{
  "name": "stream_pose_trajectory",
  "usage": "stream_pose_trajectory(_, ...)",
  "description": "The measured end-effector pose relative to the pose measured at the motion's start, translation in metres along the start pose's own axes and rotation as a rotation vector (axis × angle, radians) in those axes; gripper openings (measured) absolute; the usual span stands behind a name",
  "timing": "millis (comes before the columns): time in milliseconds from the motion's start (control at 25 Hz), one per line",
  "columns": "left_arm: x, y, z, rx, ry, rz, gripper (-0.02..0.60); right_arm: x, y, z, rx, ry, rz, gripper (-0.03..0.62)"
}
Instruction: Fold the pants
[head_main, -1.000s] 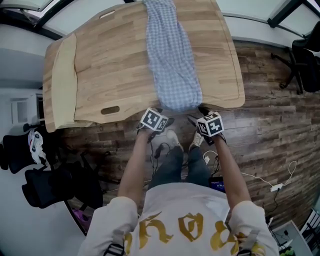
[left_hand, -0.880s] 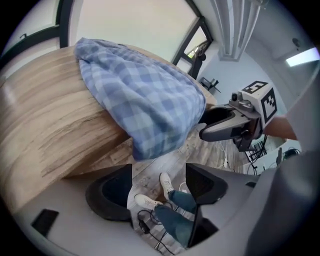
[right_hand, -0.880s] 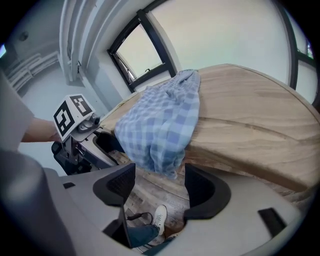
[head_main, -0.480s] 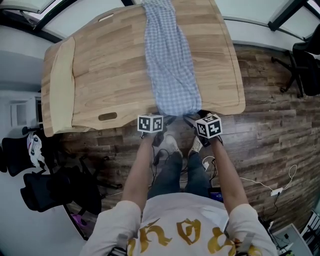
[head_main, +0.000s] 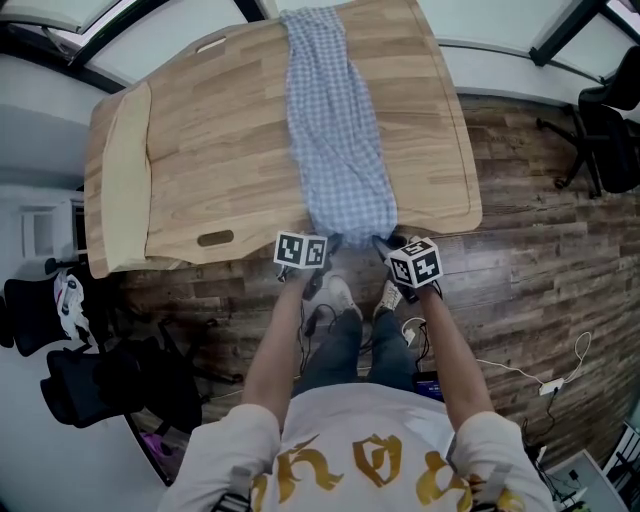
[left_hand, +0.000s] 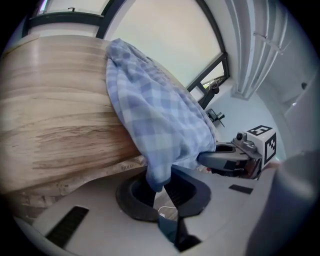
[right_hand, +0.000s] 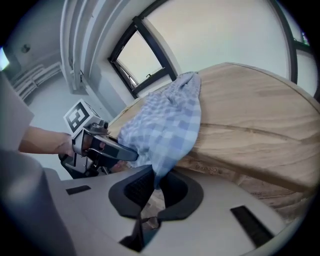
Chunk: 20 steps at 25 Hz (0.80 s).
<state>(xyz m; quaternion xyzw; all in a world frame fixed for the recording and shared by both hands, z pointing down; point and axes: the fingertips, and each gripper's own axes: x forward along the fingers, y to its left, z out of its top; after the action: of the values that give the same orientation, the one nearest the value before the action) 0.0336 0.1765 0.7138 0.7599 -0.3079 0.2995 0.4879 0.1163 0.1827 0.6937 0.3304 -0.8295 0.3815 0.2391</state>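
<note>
Left tongs (left_hand: 159, 187), right tongs (right_hand: 154, 185) newly clamped: table-edge (head_main: 430, 215) pants (head_main: 335, 130)

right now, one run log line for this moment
left gripper: just closed on pants near corner | right gripper: just closed on other corner | pants: laid along table

place: office or lab | evidence: office chairs (head_main: 605, 130), floor cables (head_main: 548, 383), wooden worktable (head_main: 200, 150)
</note>
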Motion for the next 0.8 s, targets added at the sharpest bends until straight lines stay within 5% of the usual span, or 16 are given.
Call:
stream_pose_trajectory(200, -0.029, -0.026, -0.014, 0.063, 0.036, -0.032, 0.052, -0.032, 0.023, 0.003, -0.023, 0.001, 0.059, 0.038)
stream_pose_trajectory(360, -0.062, -0.043, -0.019, 0.011, 0.044, -0.049, 0.052, -0.055, 0.048, 0.010, -0.060, 0.049, 0.122, 0.038)
stream_pose_trajectory(800, -0.125, -0.091, -0.014, 0.107, 0.184, -0.030, 0.052, -0.110, 0.091, 0.040, -0.078, 0.182, 0.081, 0.038)
